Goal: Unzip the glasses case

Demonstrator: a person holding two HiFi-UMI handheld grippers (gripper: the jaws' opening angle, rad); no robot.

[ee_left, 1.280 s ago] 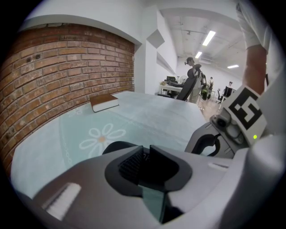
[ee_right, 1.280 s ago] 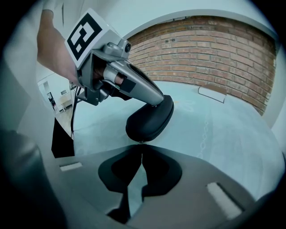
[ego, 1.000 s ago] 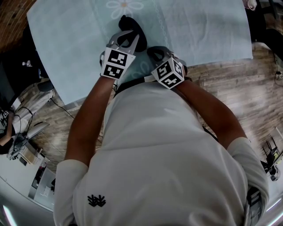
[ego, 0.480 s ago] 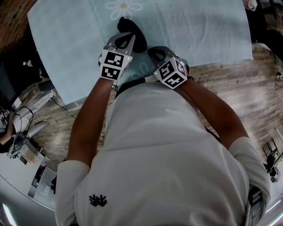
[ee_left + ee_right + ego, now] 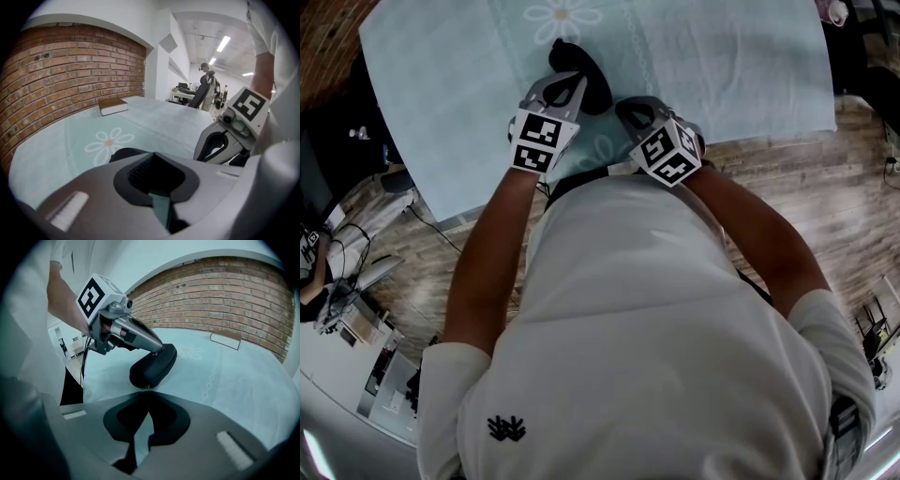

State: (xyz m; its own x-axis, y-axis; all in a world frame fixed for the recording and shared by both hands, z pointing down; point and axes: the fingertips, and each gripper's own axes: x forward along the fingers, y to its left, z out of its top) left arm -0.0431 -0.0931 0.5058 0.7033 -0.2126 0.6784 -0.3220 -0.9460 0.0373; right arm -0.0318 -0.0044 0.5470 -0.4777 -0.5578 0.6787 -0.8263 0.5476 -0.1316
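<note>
A black glasses case (image 5: 581, 70) lies on the pale blue cloth (image 5: 722, 66) near the daisy print. My left gripper (image 5: 574, 82) is shut, and its fingertips rest on top of the case (image 5: 152, 365). In the left gripper view the case (image 5: 123, 153) shows just beyond the closed jaws of that gripper (image 5: 153, 156). My right gripper (image 5: 617, 105) is at the near end of the case. In the right gripper view, the right gripper (image 5: 147, 393) is pinched on the small zipper pull (image 5: 147, 386) at that end.
A brown book (image 5: 112, 106) lies at the far side of the cloth, next to a brick wall (image 5: 70, 70). The person's white shirt (image 5: 656, 328) fills the lower head view. The cloth's near edge runs just behind both grippers, with wooden floor (image 5: 825, 197) beyond.
Both grippers have barely shifted; the right one sits slightly farther right. The case stays in place.
</note>
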